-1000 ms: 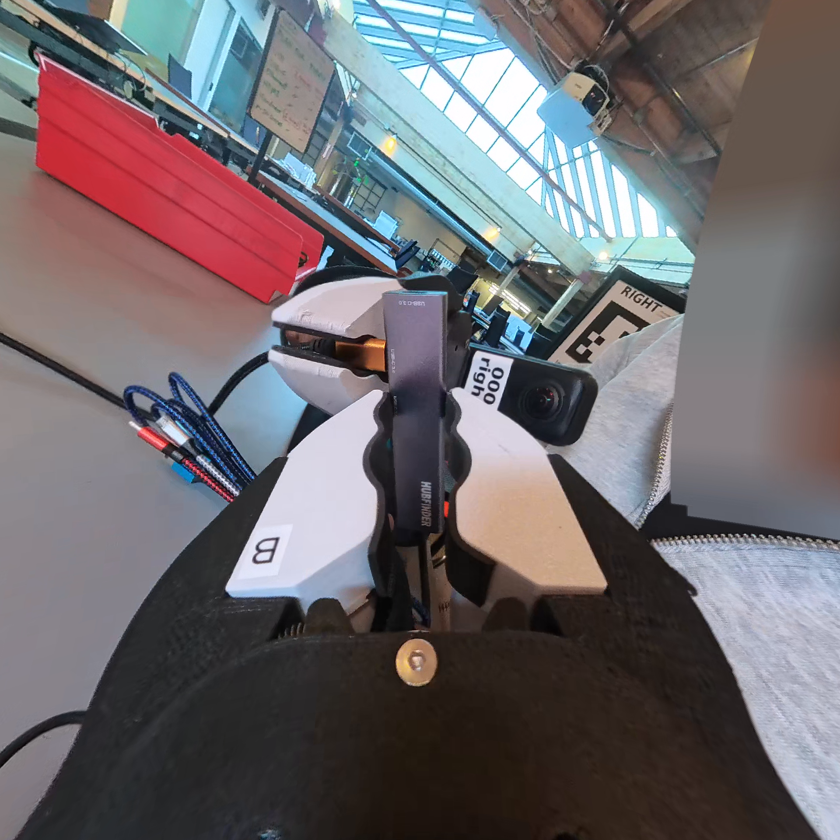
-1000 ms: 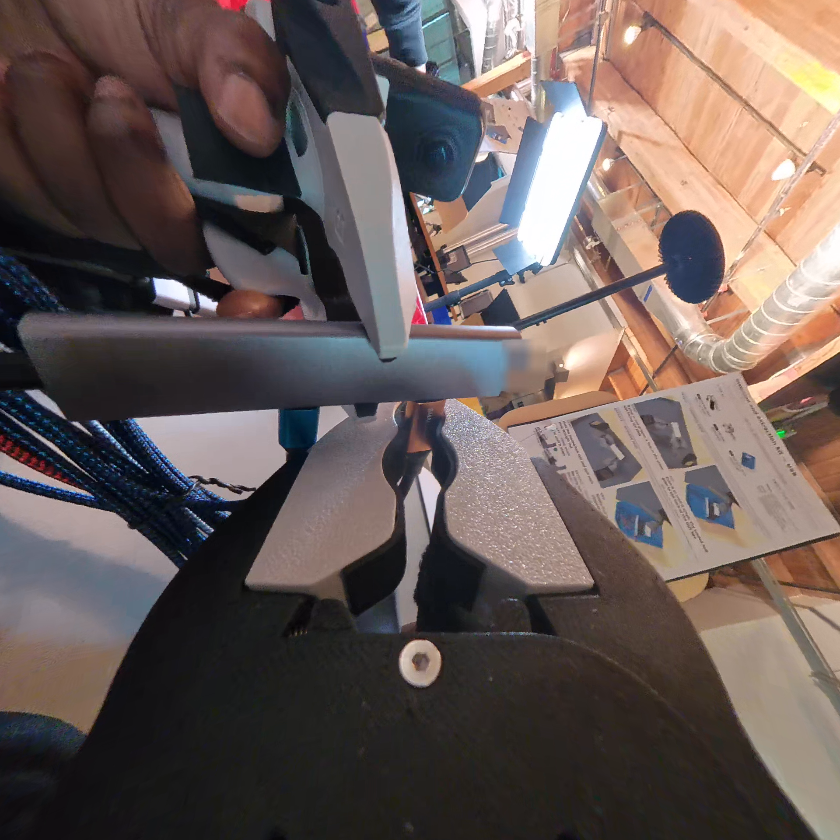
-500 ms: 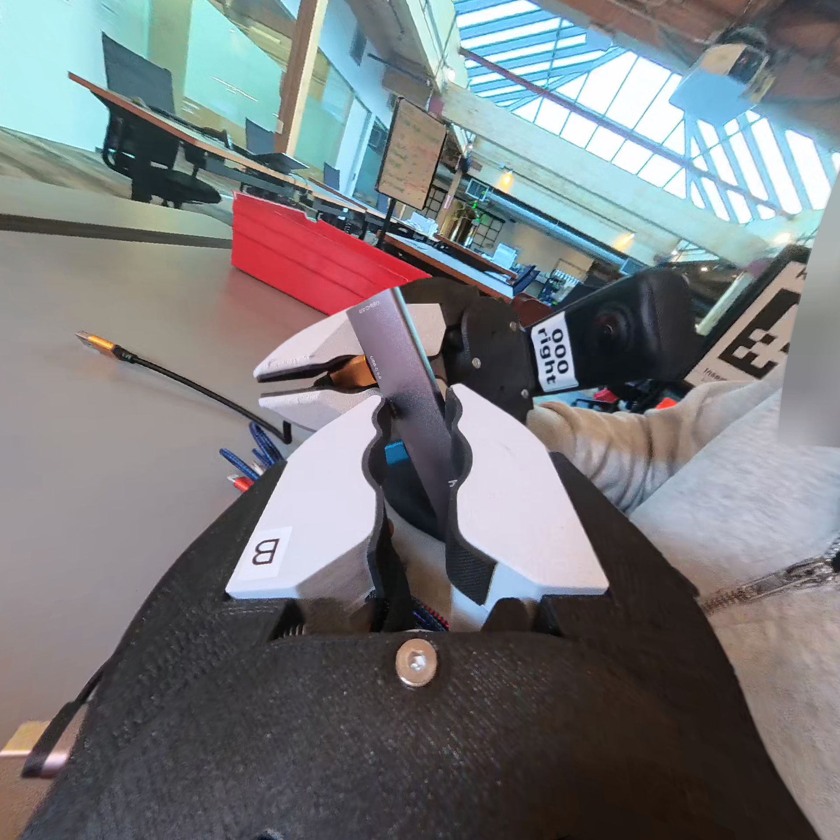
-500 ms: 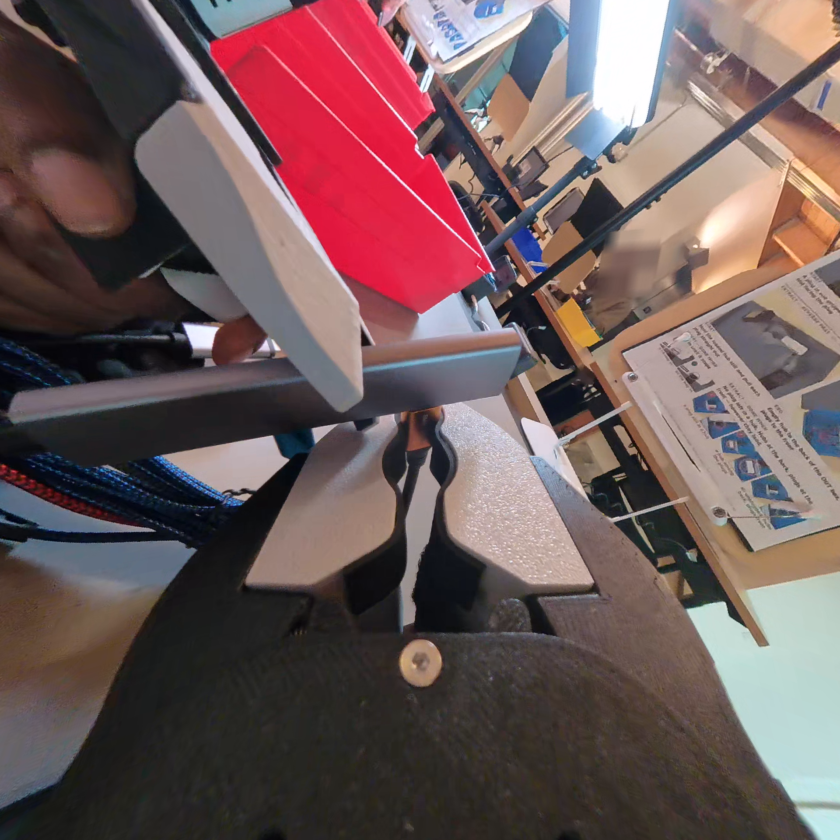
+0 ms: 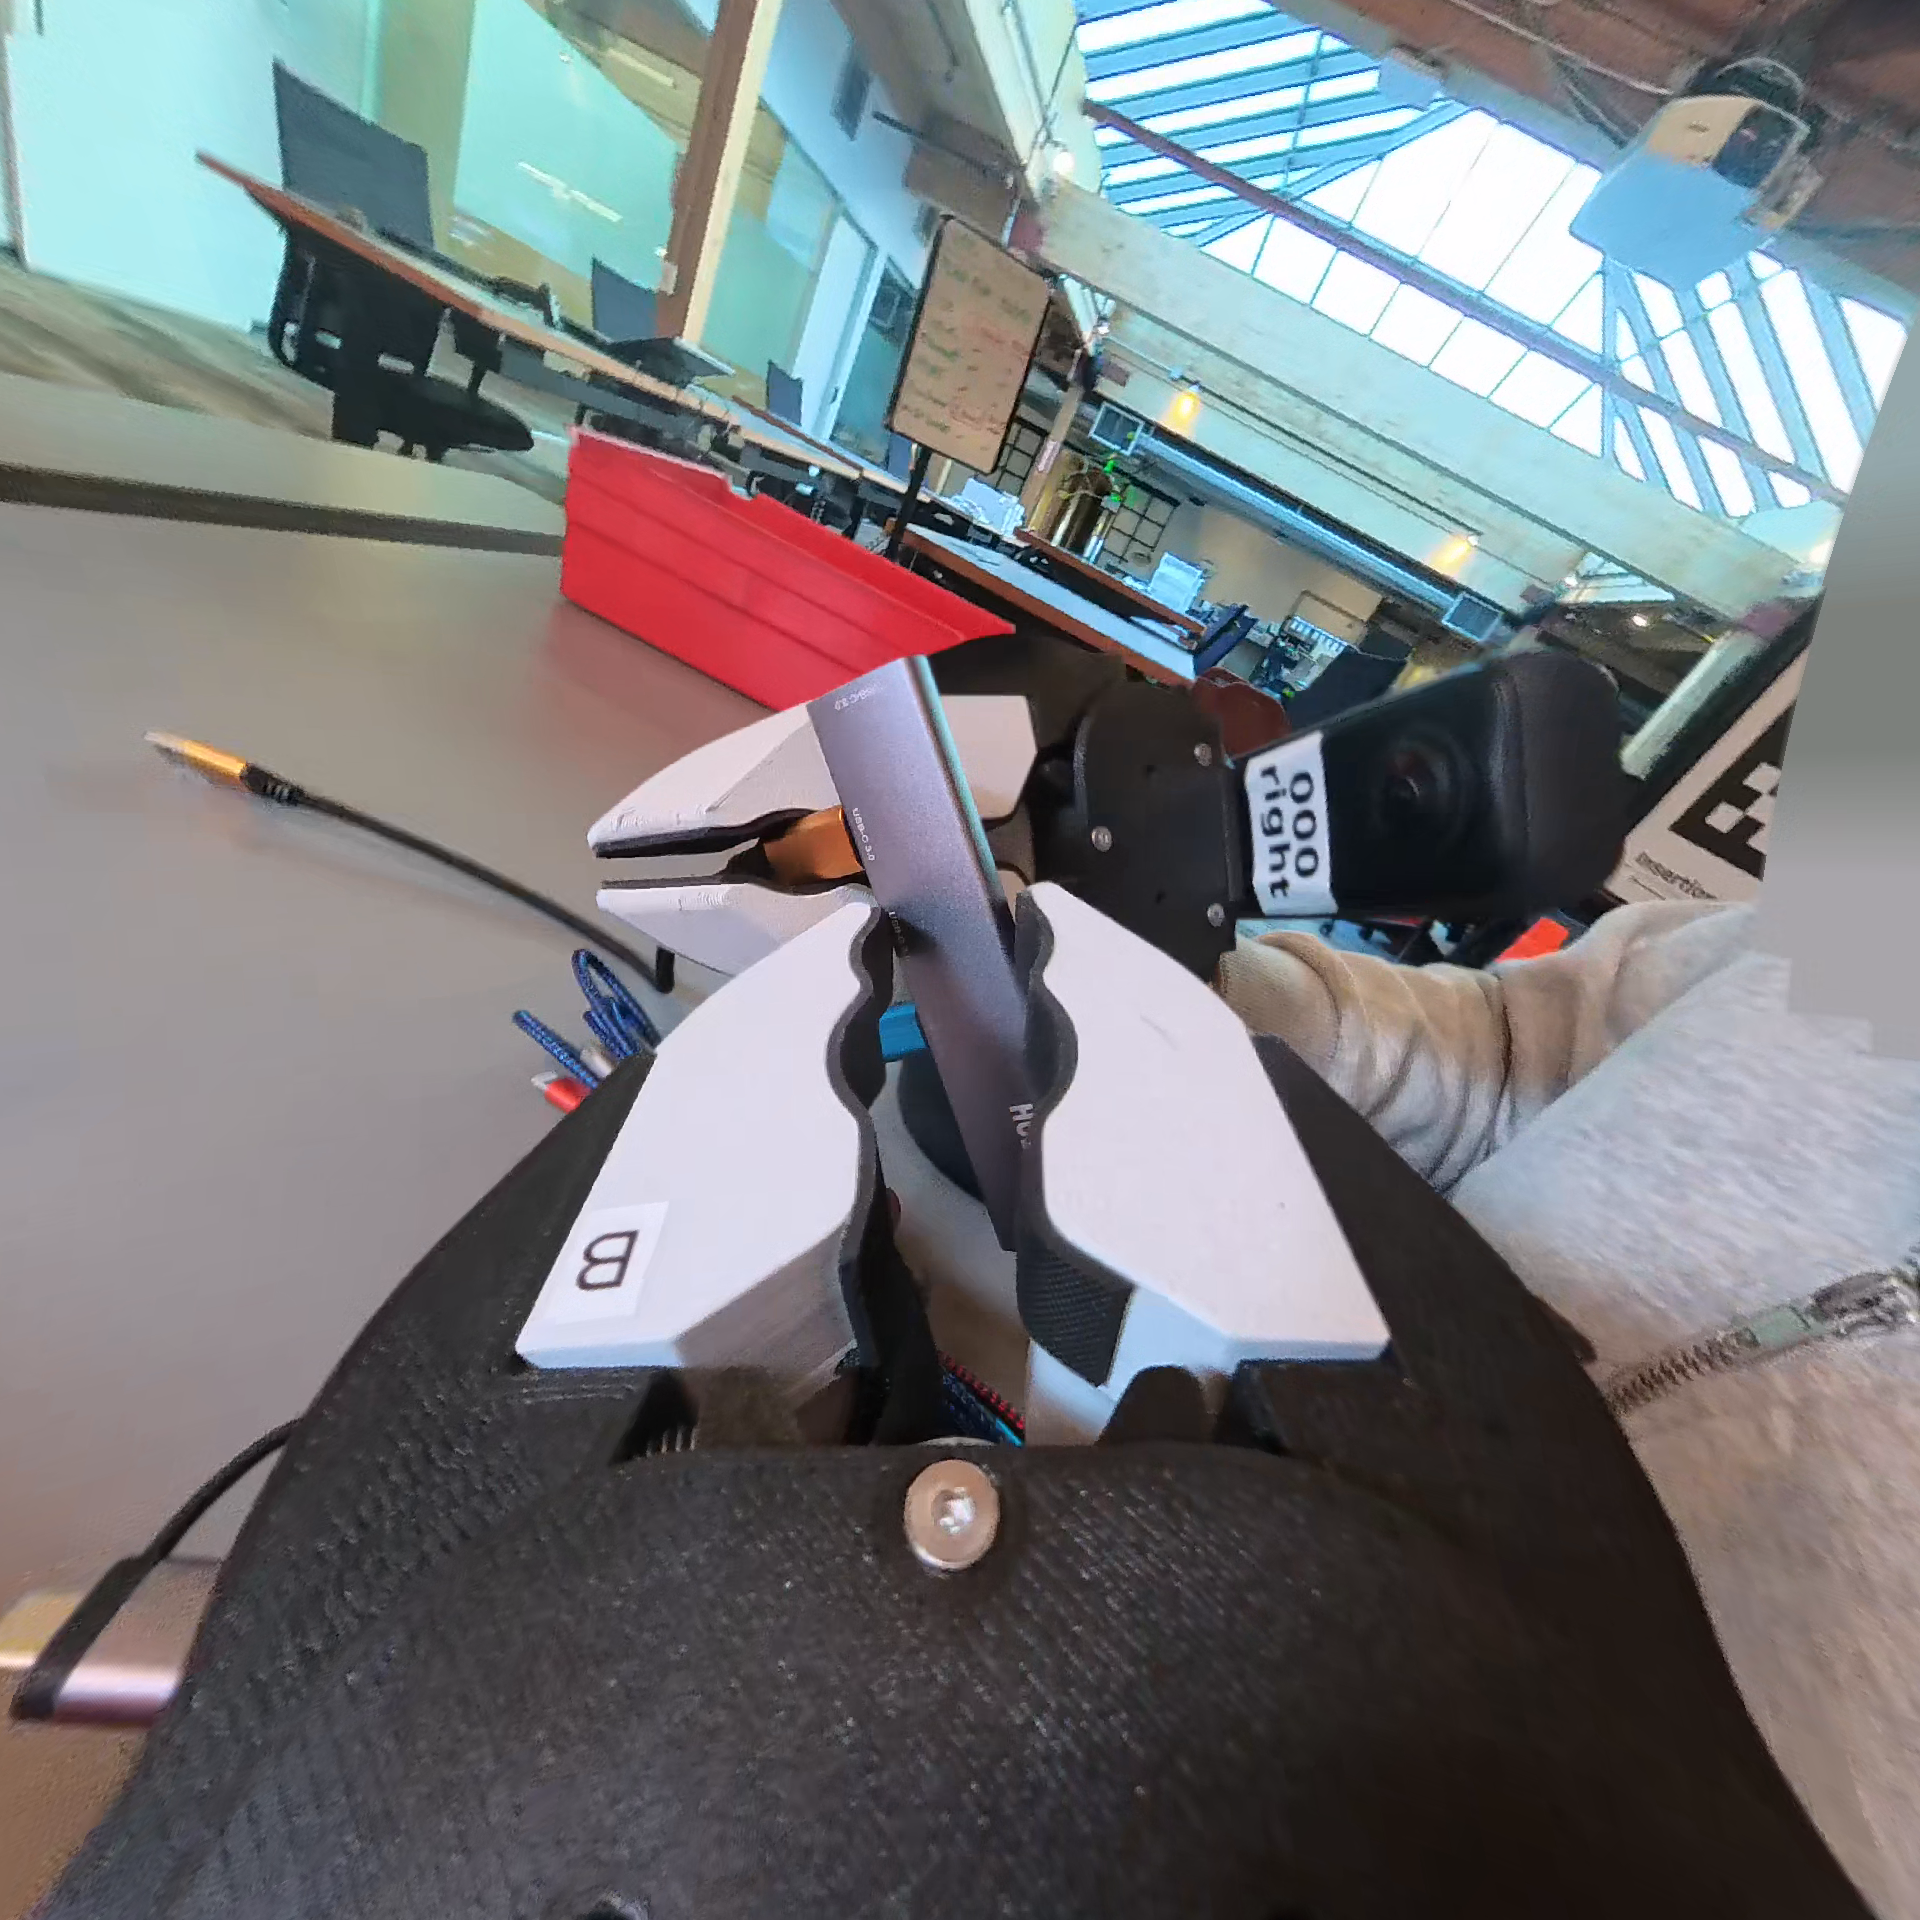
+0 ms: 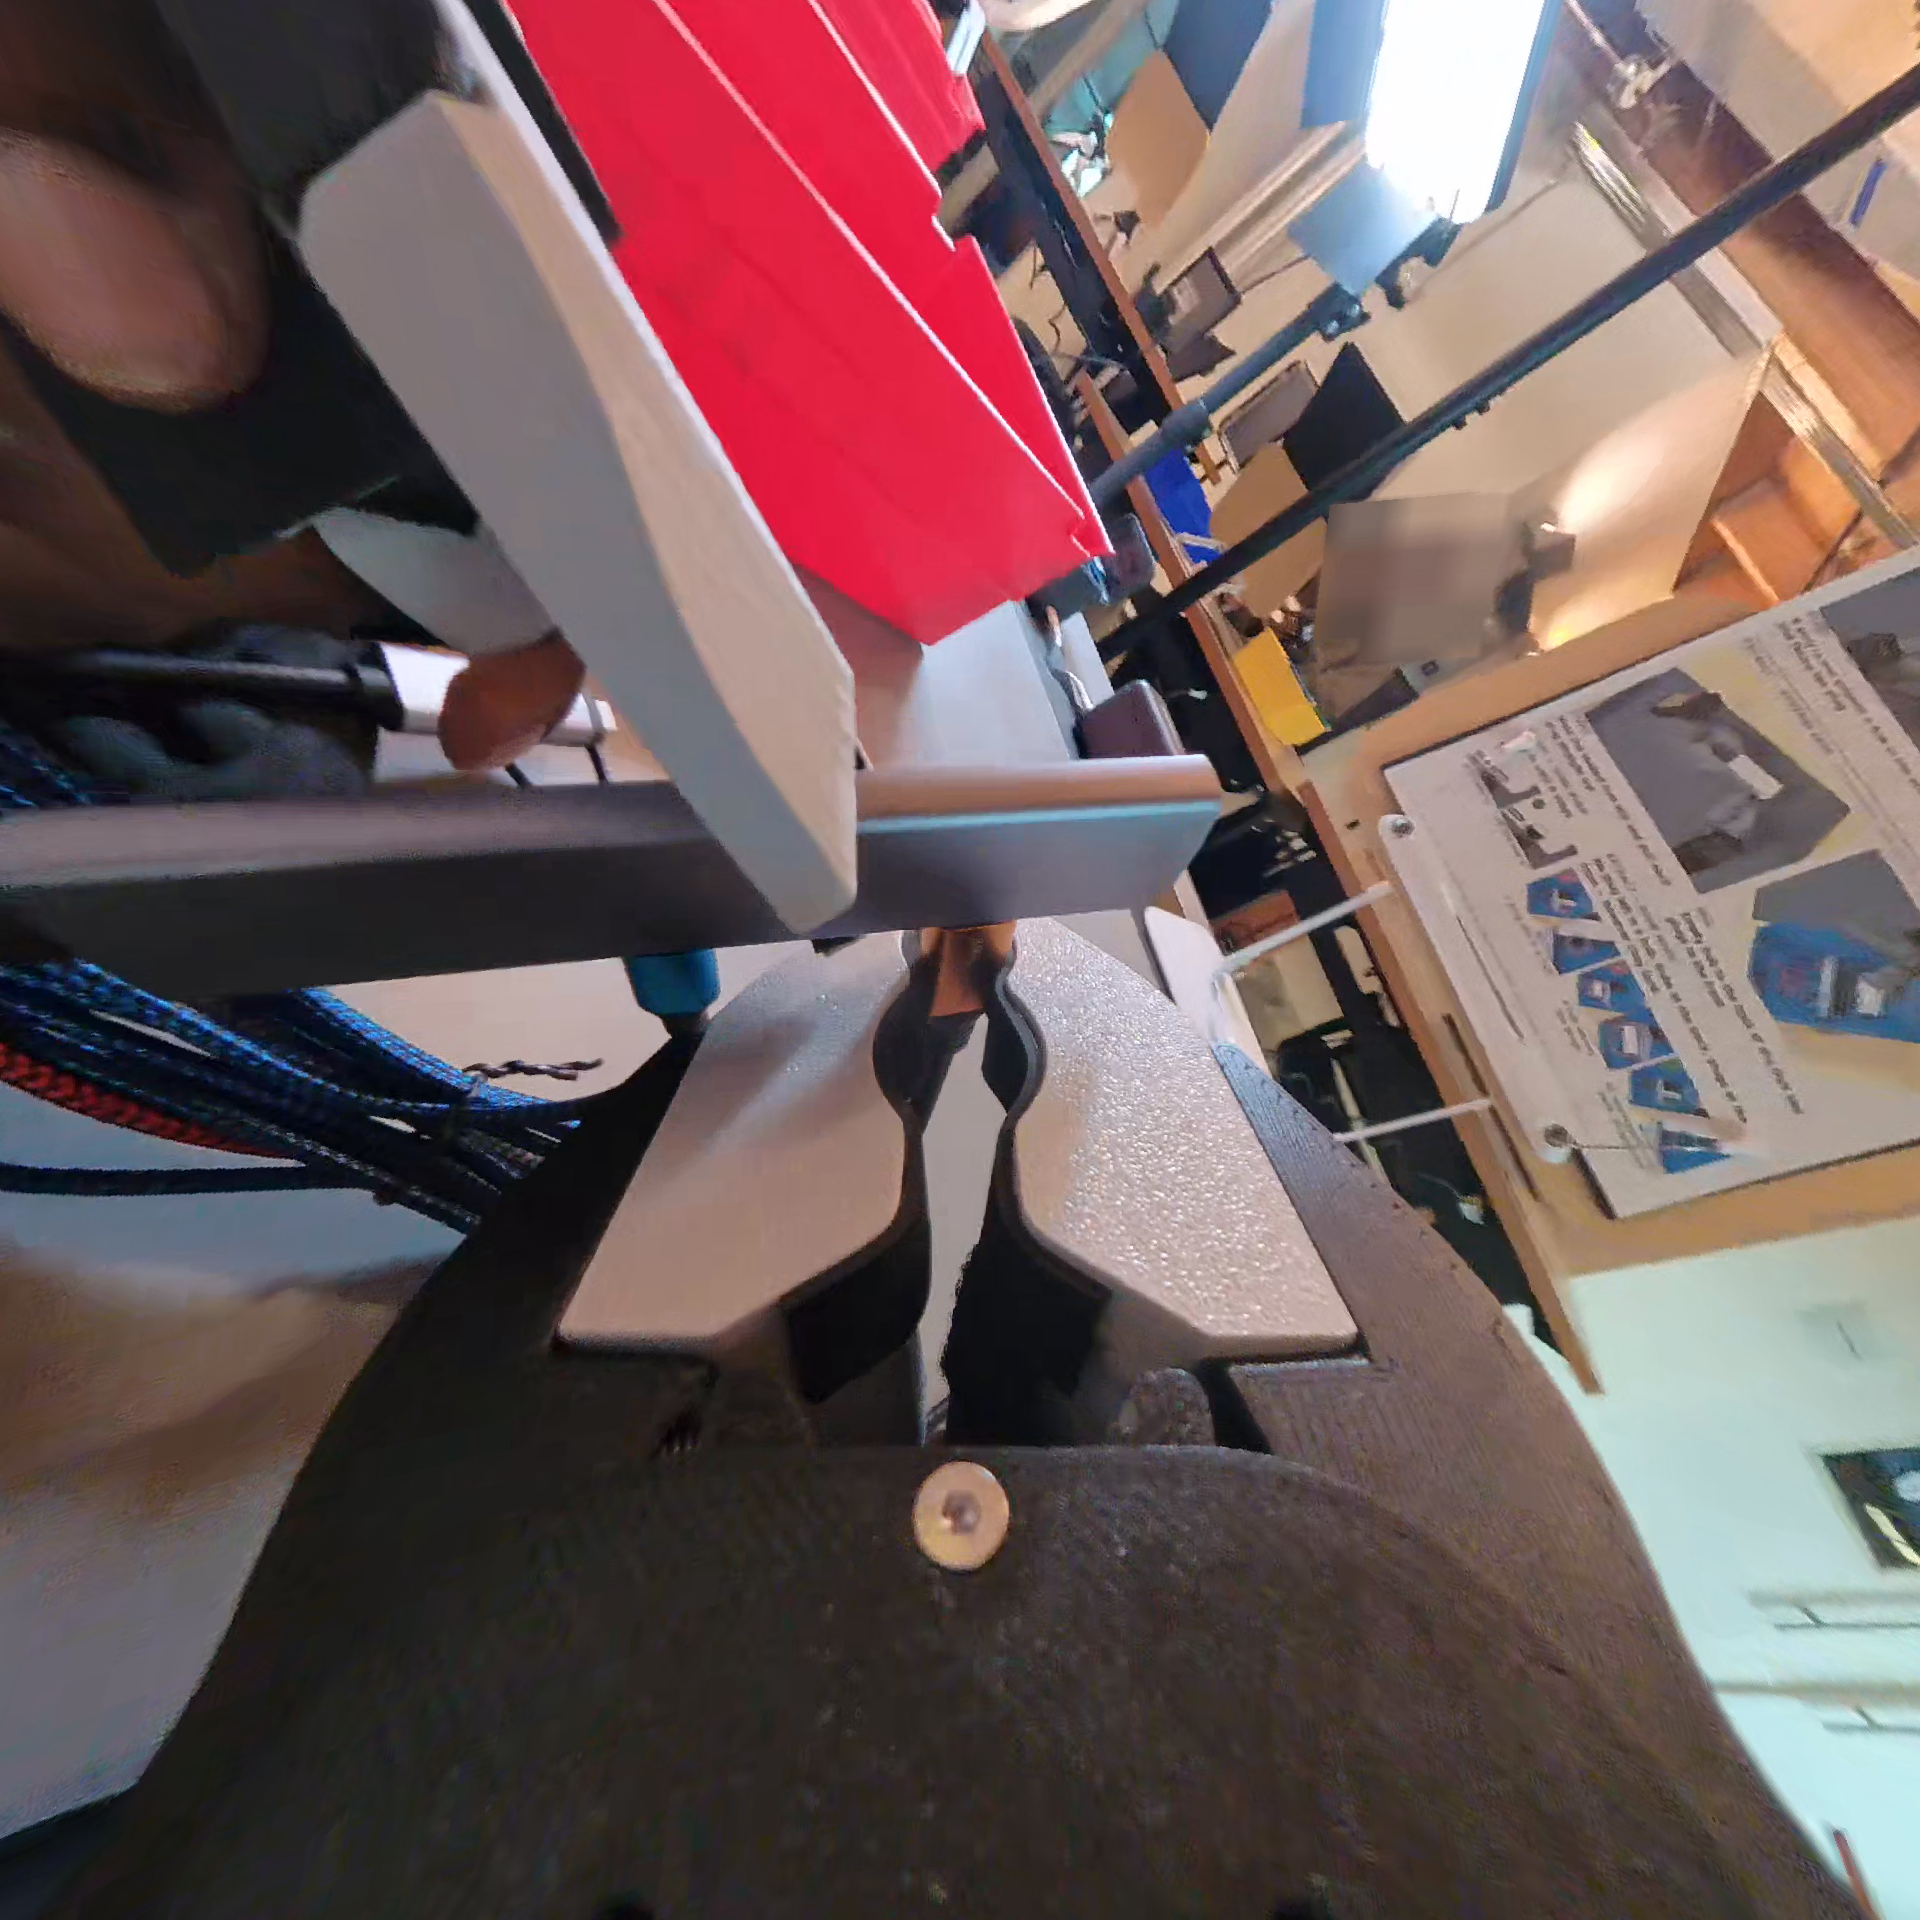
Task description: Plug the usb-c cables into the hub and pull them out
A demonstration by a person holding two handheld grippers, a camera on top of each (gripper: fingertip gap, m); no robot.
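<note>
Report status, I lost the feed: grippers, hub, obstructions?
Left gripper shut on hub. Right gripper shut on orange plug at hub. Nothing blocking.

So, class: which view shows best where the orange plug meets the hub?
The left wrist view: the orange plug sits side-on against the hub, pinched by the right gripper. The right wrist view shows only its tip between that gripper's fingers, under the hub.

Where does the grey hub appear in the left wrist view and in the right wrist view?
Left wrist view: the hub stands tilted at centre, clamped by the left gripper.
Right wrist view: the hub runs as a bar across the upper middle, above the right gripper.
Shared landmark: the red bin.
</note>
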